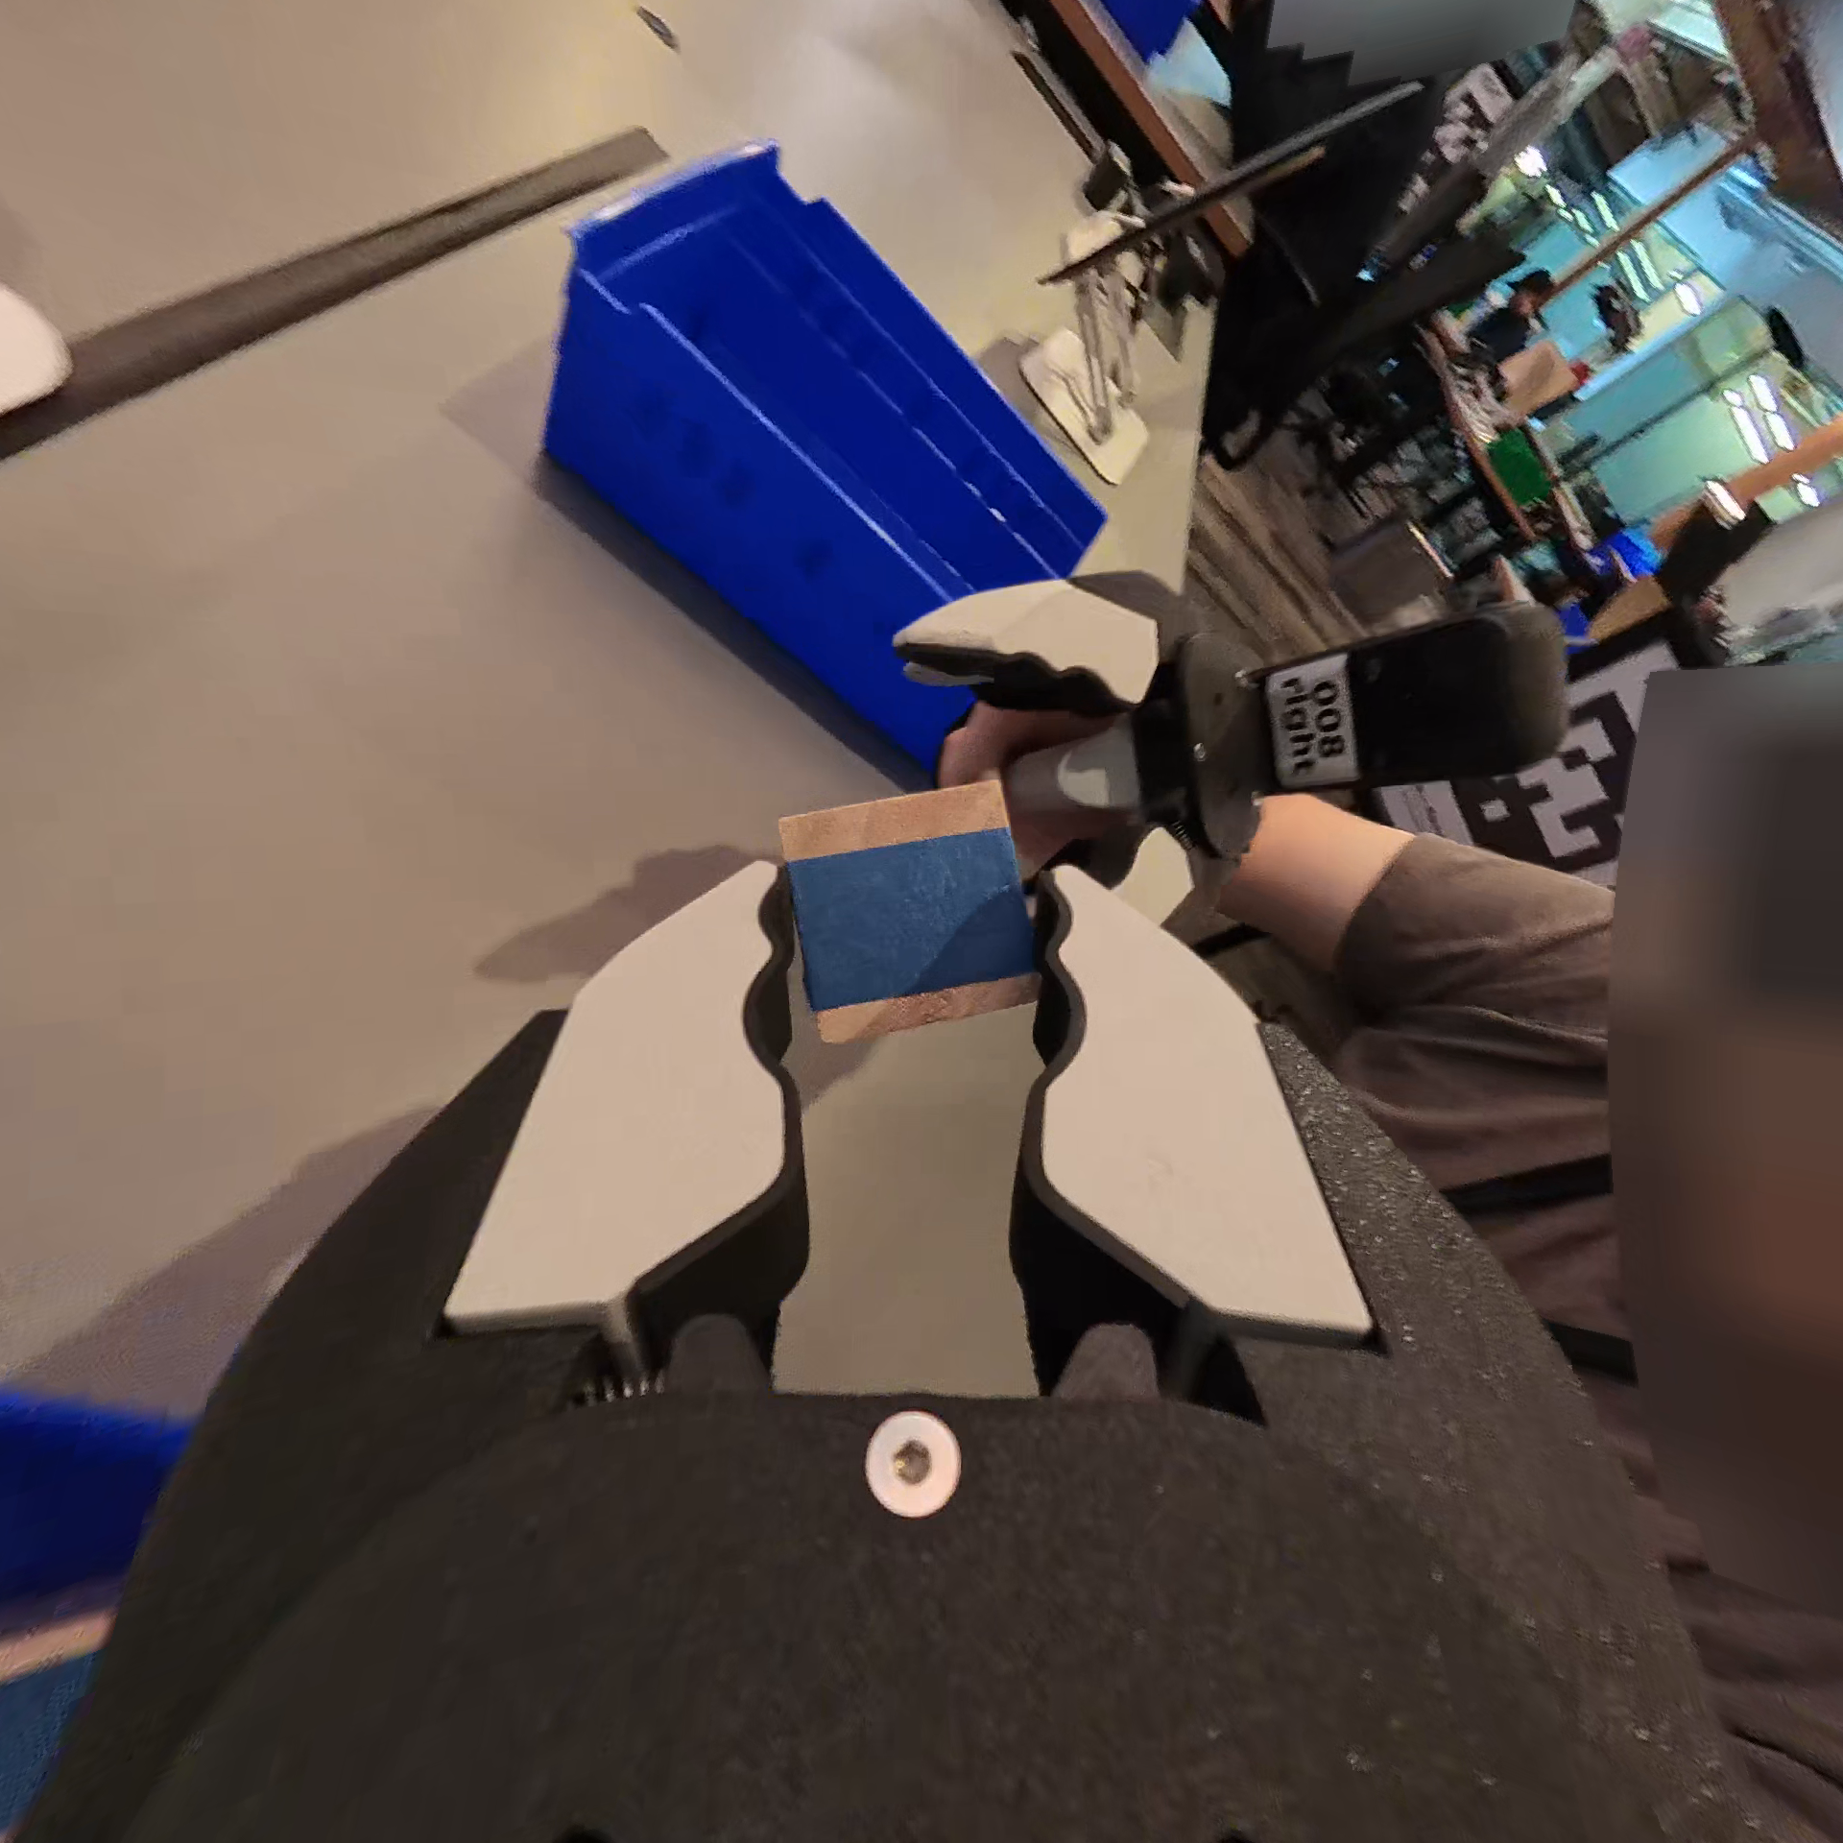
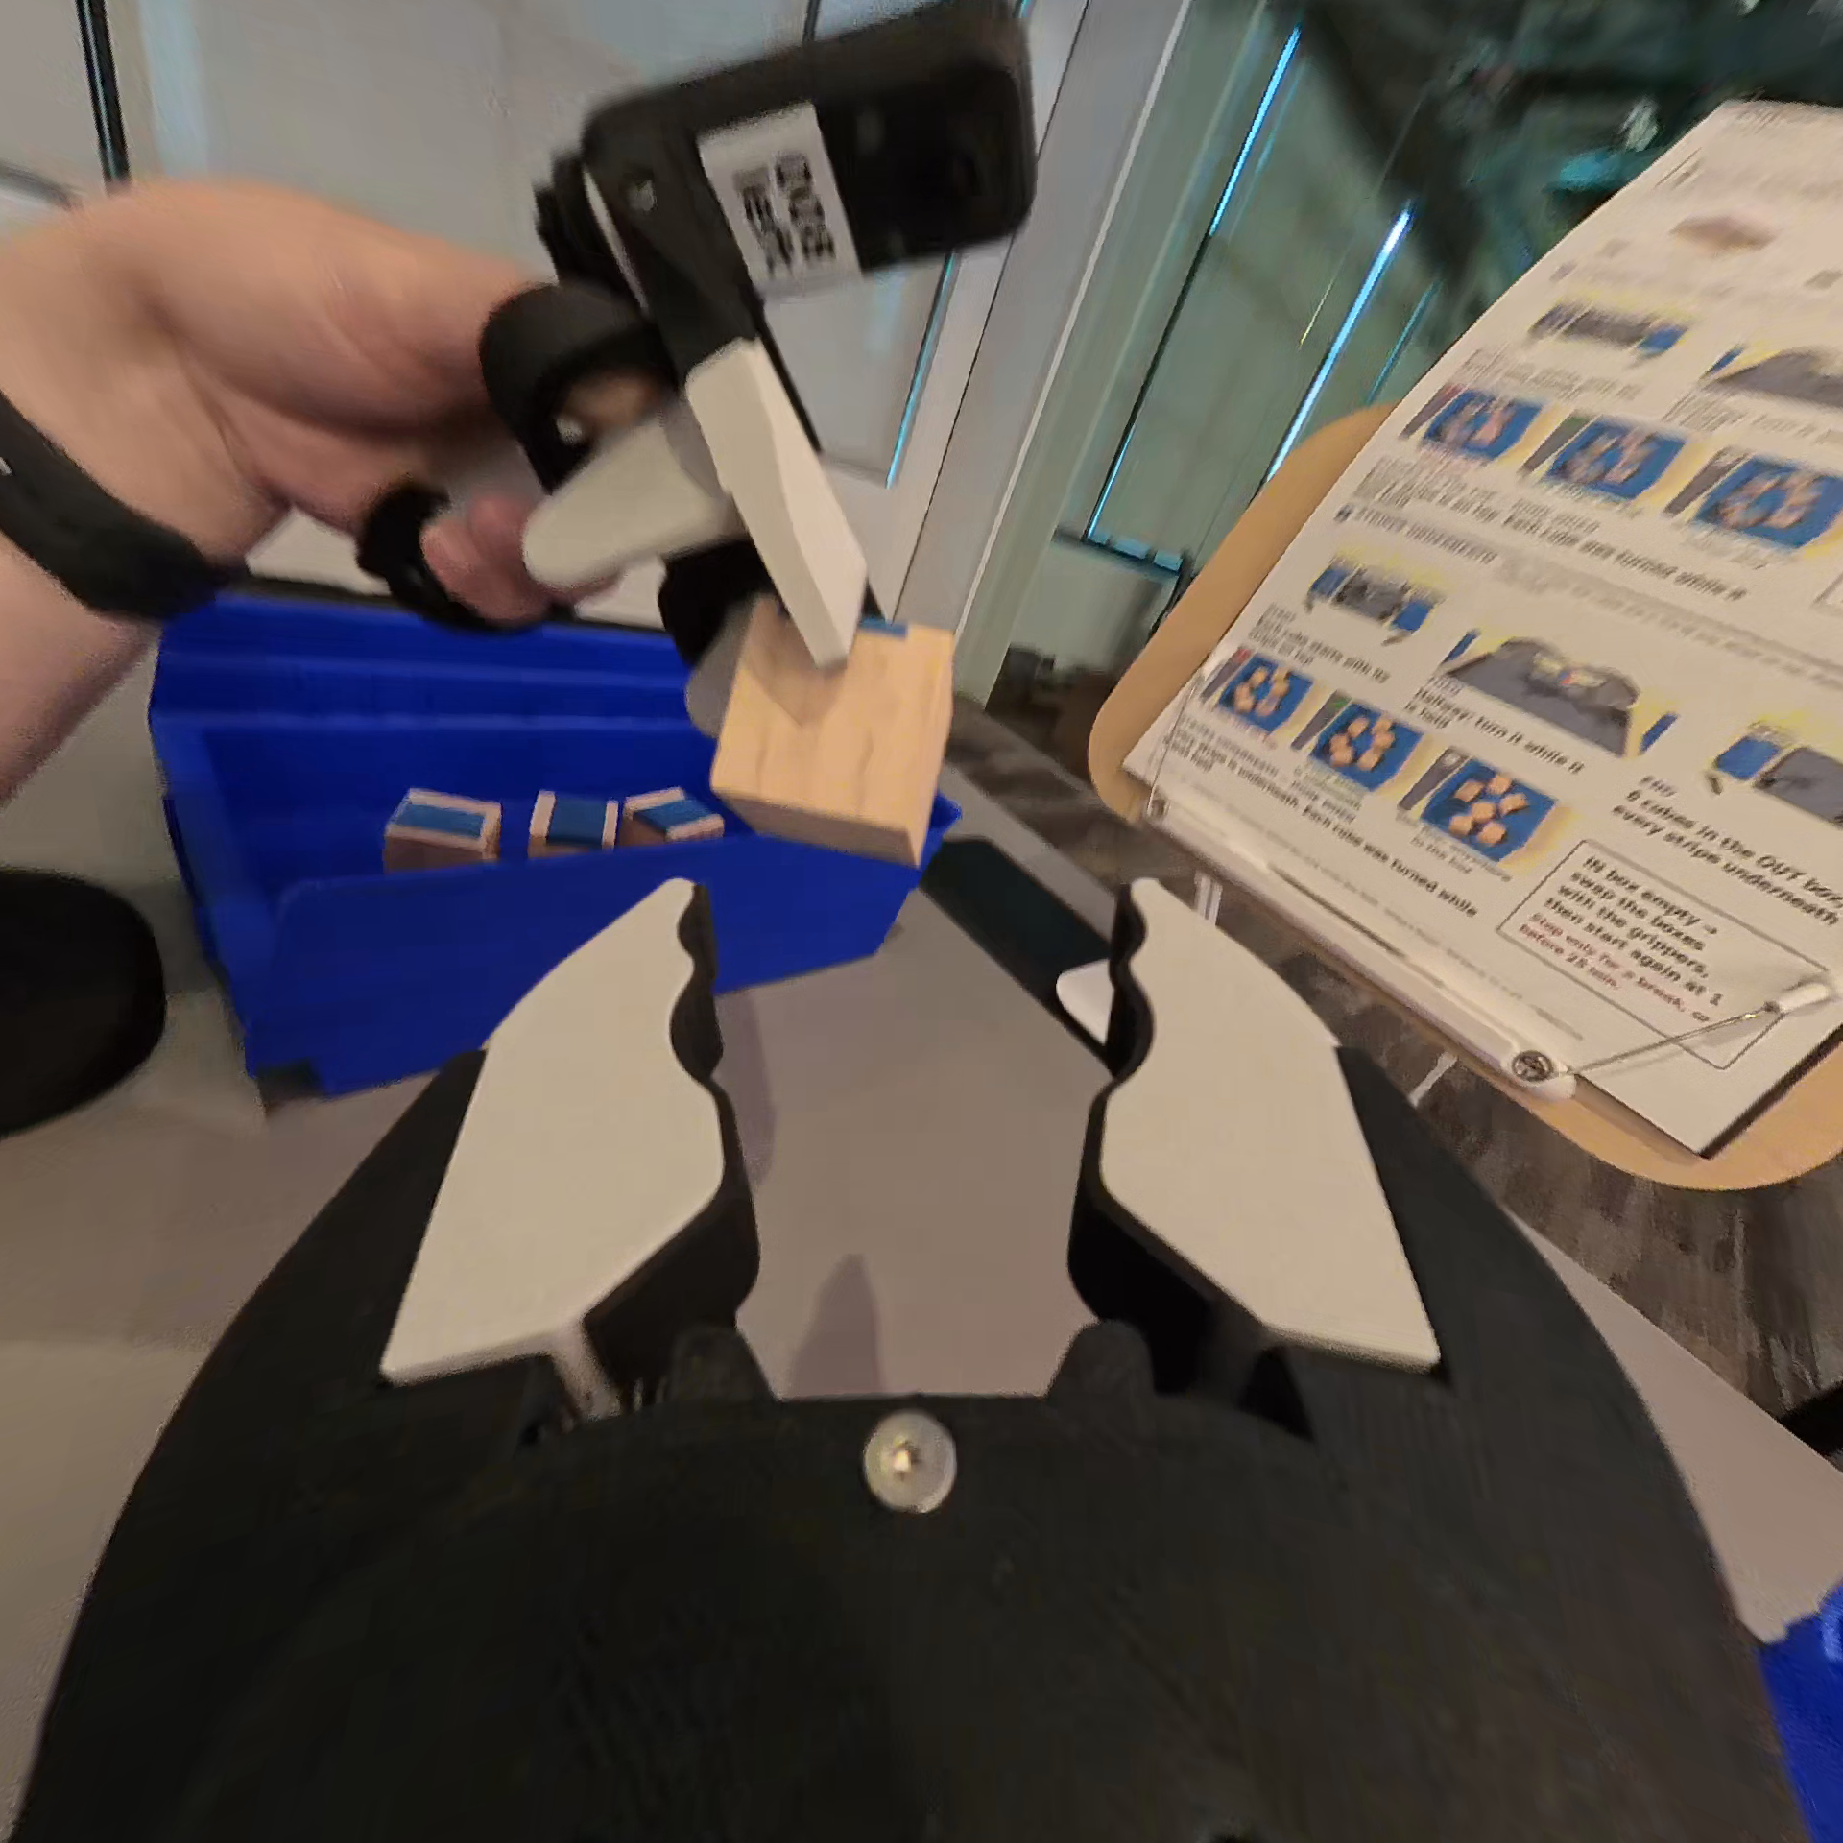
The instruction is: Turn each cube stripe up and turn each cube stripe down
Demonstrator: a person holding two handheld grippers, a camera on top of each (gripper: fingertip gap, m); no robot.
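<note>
My left gripper (image 1: 908,898) is shut on a wooden cube (image 1: 903,922) and holds it in the air above the grey table. The cube's broad blue stripe faces the left wrist camera. In the right wrist view the same cube (image 2: 838,768) shows plain wood faces, with the left gripper (image 2: 783,643) clamped on it from above. My right gripper (image 2: 913,898) is open and empty, just short of the cube. It also shows beyond the cube in the left wrist view (image 1: 972,718). Three more striped cubes (image 2: 573,823) lie stripe up in a blue bin (image 2: 558,957).
A blue bin (image 1: 698,479) stands on the grey table (image 1: 299,748) beyond the held cube. An instruction sheet on a wooden stand (image 2: 1496,698) leans at the right. Part of another blue bin (image 1: 60,1446) shows at the lower left. A person's sleeve (image 1: 1446,997) is at the right.
</note>
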